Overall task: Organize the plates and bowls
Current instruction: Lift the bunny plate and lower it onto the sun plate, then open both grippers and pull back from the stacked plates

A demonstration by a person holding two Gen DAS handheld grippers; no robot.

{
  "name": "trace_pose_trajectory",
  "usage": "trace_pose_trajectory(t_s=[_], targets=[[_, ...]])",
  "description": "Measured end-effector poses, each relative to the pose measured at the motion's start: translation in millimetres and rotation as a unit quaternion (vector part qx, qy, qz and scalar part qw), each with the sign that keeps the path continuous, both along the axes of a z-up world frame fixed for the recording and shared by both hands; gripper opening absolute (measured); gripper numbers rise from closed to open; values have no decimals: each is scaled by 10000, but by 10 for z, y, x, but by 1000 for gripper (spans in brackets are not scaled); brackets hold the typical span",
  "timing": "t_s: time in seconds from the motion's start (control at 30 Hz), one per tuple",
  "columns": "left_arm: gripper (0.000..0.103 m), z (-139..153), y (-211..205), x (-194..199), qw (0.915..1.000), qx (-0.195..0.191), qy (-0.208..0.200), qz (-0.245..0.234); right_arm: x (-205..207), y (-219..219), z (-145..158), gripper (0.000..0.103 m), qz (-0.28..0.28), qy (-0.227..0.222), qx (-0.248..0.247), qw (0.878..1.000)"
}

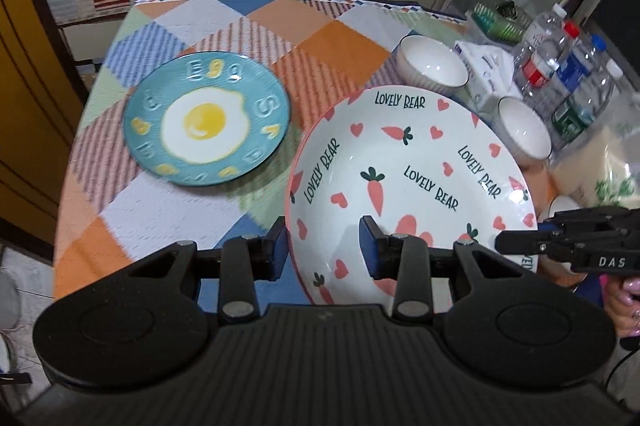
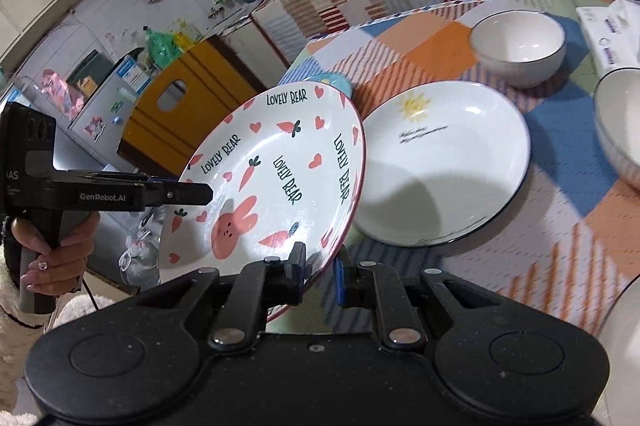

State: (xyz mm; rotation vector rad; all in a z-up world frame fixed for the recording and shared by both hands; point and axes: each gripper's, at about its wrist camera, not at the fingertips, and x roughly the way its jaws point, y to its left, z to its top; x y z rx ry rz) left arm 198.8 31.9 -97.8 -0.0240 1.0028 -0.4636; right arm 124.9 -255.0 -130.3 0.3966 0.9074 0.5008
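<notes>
A white "Lovely Bear" plate [image 1: 412, 186] with carrots and hearts is held tilted above the table by both grippers. My left gripper [image 1: 322, 246] is shut on its near rim; it shows at the left of the right wrist view [image 2: 196, 193]. My right gripper [image 2: 320, 266] is shut on the plate's [image 2: 276, 178] lower edge; it shows at the right of the left wrist view [image 1: 520, 244]. A teal fried-egg plate [image 1: 206, 118] lies on the table to the left. A white sun plate [image 2: 444, 162] lies beside the held plate. Two white bowls [image 1: 432, 64] [image 1: 522, 128] stand behind.
The table has a checked cloth [image 1: 256, 26]. Water bottles [image 1: 560, 66] and a tissue pack [image 1: 486, 66] stand at its right edge. A further white bowl [image 2: 618, 130] sits at the right in the right wrist view. A yellow cabinet [image 2: 176, 106] stands left of the table.
</notes>
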Motion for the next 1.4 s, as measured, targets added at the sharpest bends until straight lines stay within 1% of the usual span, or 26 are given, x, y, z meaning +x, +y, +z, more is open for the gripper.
trace_pose_trajectory(t_s=[0.17,0.23,0.37,0.43,0.47,0.6,0.7,0.8,0.87,1.03,1.17,1.23,1.4], targets=[[35,-94,-176,207,9998,-160,148,25,147,-180,19,19,-73,-56,-150,9998],[35,-148,-256,267,9998,-159,113,-12,230,-269,-7,18,-82,32,-106,9999],[35,-328,-485,417,9998,133,140,-107,405,-389,-120,18,-145,256,-137,9995],[36,-413,-547,485,9996,168,226,-98,466,-440,-189,19,-186,362,-171,9990],[36,-461,-570,518,9994,198,254,-88,471,-453,-219,19,-211,356,-245,9988],[36,-619,-644,639,9987,230,443,36,509,-465,-352,19,-224,454,-275,9983],[35,-661,-721,683,9984,382,416,3,534,-494,-426,19,-287,499,-255,9980],[35,-675,-739,724,9984,369,428,33,568,-517,-468,19,-308,538,-216,9978],[35,-690,-744,746,9983,361,464,48,603,-569,-517,19,-376,594,-97,9975],[35,-759,-824,785,9969,578,526,25,662,-595,-567,18,-516,622,-97,9967],[35,-806,-870,800,9956,723,594,30,704,-567,-537,19,-556,598,-248,9964],[35,-836,-885,814,9949,783,633,92,731,-577,-524,18,-586,632,-239,9960],[35,-872,-895,863,9941,748,765,202,844,-561,-522,18,-612,699,-436,9947]])
